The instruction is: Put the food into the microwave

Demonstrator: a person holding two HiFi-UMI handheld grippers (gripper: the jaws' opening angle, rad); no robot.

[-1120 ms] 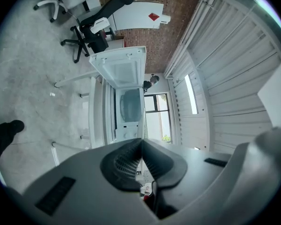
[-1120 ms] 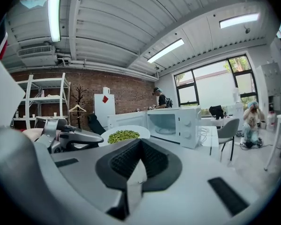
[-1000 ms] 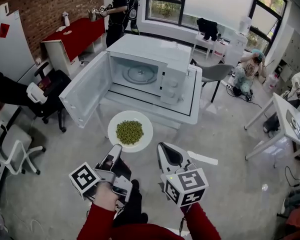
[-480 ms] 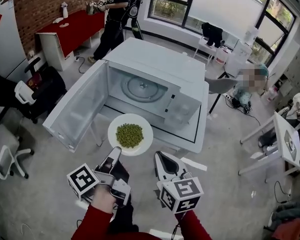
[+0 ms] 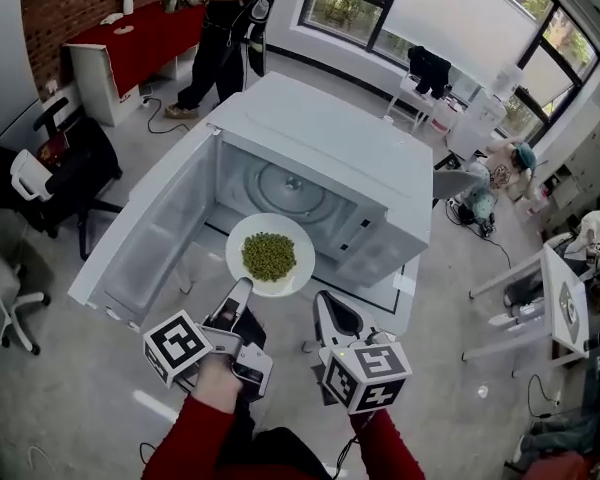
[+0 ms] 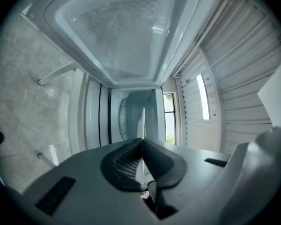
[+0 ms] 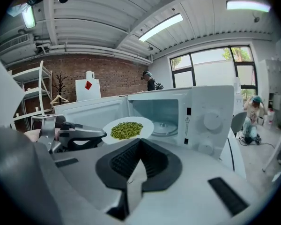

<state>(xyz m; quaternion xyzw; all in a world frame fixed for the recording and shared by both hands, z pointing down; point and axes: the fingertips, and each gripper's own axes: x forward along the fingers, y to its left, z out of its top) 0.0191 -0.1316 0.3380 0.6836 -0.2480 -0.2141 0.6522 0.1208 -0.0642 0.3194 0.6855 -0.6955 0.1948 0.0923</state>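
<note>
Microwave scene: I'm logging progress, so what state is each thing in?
microwave door: open wide.
turntable: bare.
plate: held by its rim before the opening, not set down.
peas: heaped on the plate.
left gripper: shut on the plate's rim.
right gripper: shut, empty.

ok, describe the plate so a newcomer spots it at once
Find the big white microwave with its door swung open. Right in front of it, the left gripper holds a round white plate by the rim. It alone carries a heap of green peas.
</note>
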